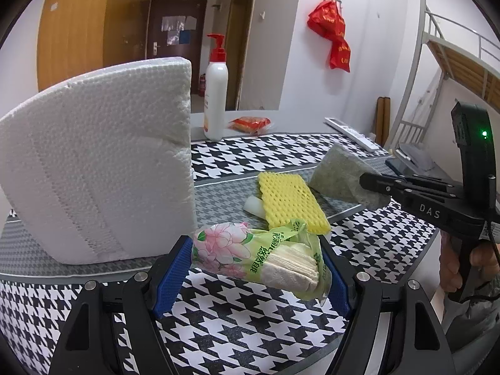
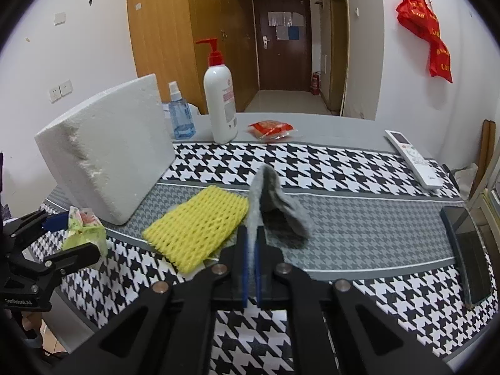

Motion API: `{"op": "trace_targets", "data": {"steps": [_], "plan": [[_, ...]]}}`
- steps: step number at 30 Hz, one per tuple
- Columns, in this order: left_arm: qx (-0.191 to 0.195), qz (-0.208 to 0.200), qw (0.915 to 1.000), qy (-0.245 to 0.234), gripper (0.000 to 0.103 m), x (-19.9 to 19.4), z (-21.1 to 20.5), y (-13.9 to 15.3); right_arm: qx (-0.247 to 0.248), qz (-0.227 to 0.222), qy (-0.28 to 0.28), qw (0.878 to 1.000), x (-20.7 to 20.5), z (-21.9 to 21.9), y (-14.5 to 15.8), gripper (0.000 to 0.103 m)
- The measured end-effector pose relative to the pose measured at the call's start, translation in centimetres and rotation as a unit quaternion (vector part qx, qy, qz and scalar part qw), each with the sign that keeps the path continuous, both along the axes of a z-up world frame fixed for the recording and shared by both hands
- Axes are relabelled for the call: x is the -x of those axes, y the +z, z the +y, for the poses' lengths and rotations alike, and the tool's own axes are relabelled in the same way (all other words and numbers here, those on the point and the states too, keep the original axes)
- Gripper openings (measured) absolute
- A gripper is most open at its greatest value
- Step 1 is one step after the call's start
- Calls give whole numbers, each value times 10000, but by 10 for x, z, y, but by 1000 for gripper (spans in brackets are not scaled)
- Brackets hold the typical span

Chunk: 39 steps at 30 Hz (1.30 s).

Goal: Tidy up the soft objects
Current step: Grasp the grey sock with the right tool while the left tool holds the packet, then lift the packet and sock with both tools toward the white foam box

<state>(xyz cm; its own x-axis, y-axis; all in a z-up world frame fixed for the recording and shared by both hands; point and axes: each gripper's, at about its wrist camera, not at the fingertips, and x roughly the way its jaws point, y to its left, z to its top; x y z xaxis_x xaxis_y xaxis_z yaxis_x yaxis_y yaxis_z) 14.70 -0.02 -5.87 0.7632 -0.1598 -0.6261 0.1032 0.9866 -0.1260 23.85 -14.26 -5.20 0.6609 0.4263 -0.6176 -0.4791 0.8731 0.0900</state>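
My left gripper (image 1: pixel 259 268) is shut on a green flowered tissue pack (image 1: pixel 259 253) and holds it just above the houndstooth table. It also shows at the left of the right wrist view (image 2: pixel 67 234). My right gripper (image 2: pixel 251 240) is shut on a grey felt pad (image 2: pixel 275 200) and holds it lifted; the pad also shows in the left wrist view (image 1: pixel 340 178). A yellow foam net sleeve (image 2: pixel 197 225) lies flat on the table between the two grippers. A big white foam block (image 1: pixel 100 168) stands at the left.
A white pump bottle (image 2: pixel 220 100), a blue spray bottle (image 2: pixel 179 115) and a red snack packet (image 2: pixel 272 129) stand at the table's far edge. A white remote (image 2: pixel 412 156) and a black phone (image 2: pixel 468 250) lie at the right. A small white piece (image 1: pixel 254 206) lies under the yellow sleeve.
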Motion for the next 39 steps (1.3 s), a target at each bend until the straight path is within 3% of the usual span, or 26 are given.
{"op": "trace_targets", "data": {"steps": [18,39], "plan": [[-112,-326,9994,98,78,15,2,21,-291,-524,49,9982,23,-7,40,5],[-362,-894,9949,281,78,33,-3,65,-541,-1052,295,9925,43,0,81,5]]}}
